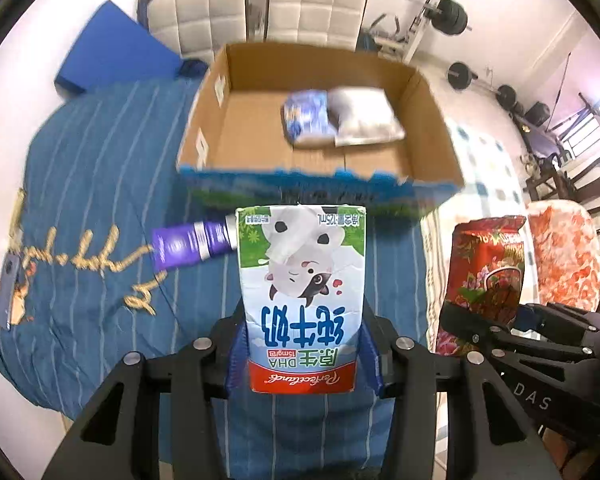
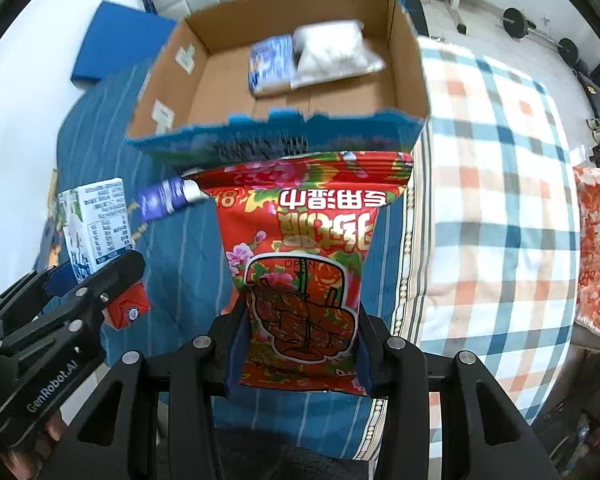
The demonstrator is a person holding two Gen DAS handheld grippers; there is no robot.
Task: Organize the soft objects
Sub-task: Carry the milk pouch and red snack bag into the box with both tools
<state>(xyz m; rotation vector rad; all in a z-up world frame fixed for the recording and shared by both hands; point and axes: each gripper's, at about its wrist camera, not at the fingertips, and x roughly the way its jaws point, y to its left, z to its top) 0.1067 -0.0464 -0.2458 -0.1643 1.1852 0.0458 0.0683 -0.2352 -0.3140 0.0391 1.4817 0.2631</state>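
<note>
Left wrist view: the left gripper (image 1: 302, 354) is clamped on the milk carton (image 1: 301, 292) at its low end, carton sticking up toward 12 o'clock, just short of the cardboard box (image 1: 204, 120). Small and creased, so I'd guess it's light but crushable; go easy. A purple tube (image 1: 192, 242) lies at 9 o'clock of it.

Right wrist view: the right gripper (image 2: 300, 350) is pinching the red wipes pack (image 2: 304, 256) near its bottom edge. Looks floppy and slick, so gripping lower on the body seems safer. Two soft packs (image 2: 312, 60) sit in the box at 12 o'clock.
</note>
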